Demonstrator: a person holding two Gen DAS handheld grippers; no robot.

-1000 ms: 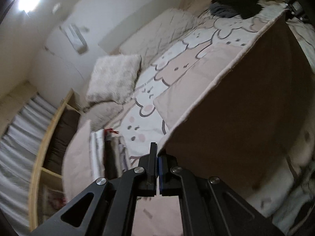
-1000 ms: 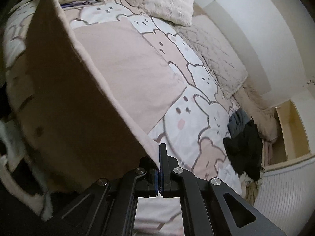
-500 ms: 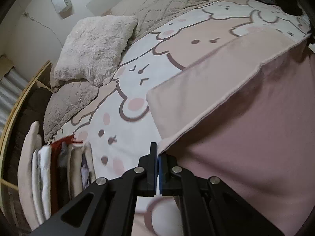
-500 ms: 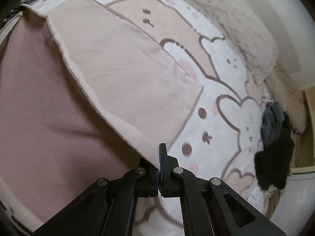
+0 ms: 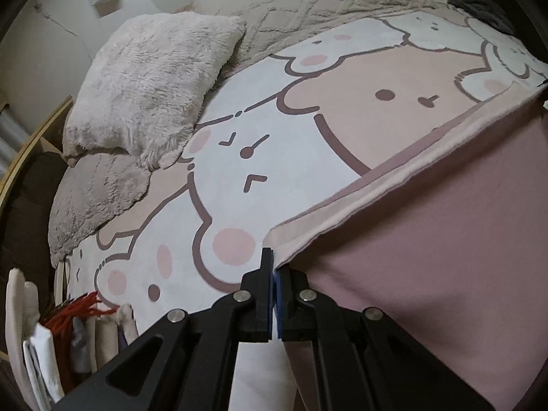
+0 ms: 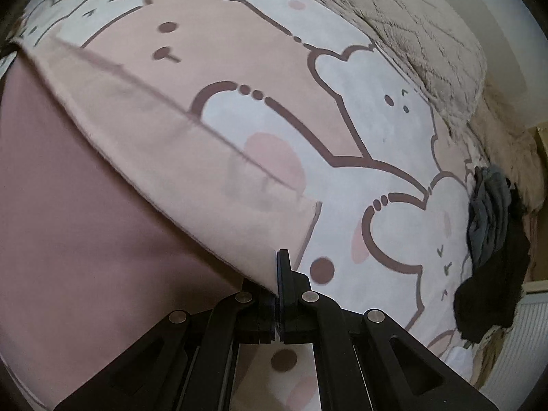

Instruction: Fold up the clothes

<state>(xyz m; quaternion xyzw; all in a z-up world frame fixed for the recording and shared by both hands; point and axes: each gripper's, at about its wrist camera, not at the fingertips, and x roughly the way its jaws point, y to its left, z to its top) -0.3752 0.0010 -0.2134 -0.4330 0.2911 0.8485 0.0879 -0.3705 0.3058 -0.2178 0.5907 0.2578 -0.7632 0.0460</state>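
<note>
Change: the pink garment (image 5: pixel 445 239) has come down from its raised hang a second ago and now lies low over the bear-print bedspread (image 5: pixel 239 178), folding onto itself.
Left gripper (image 5: pixel 274 267): clenched on one corner of the garment's edge.
Right gripper (image 6: pixel 275 274): clamped on the other corner.
Garment: stretched between both grippers, upper layer close above the lower.
Hard to see: the garment's near part runs out of view; the dark clothes pile (image 6: pixel 489 250) is only a shapeless heap.
Nearby: fluffy pillow (image 5: pixel 147 82), folded stack (image 5: pixel 68 342).
</note>
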